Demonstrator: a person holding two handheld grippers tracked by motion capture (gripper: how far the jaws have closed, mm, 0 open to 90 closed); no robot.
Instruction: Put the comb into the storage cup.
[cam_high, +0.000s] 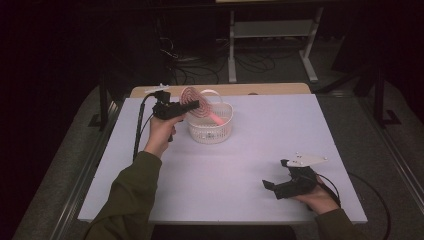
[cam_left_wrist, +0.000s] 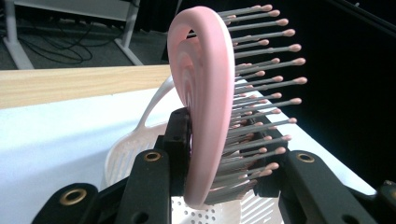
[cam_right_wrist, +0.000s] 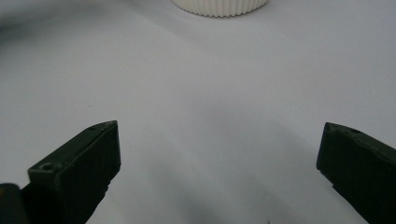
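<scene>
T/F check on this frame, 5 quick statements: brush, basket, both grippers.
1. The left gripper is shut on the pink hairbrush. True.
2. The hairbrush lies flat on the table. False: it is held up over the white basket.
3. The right gripper holds the basket. False: its jaws are open and empty, low over the table near the person's side.
4. The basket stands toward the far side of the table. True.
5. The brush's bristles are black all the way to their ends. False: they are grey with pink tips.
</scene>
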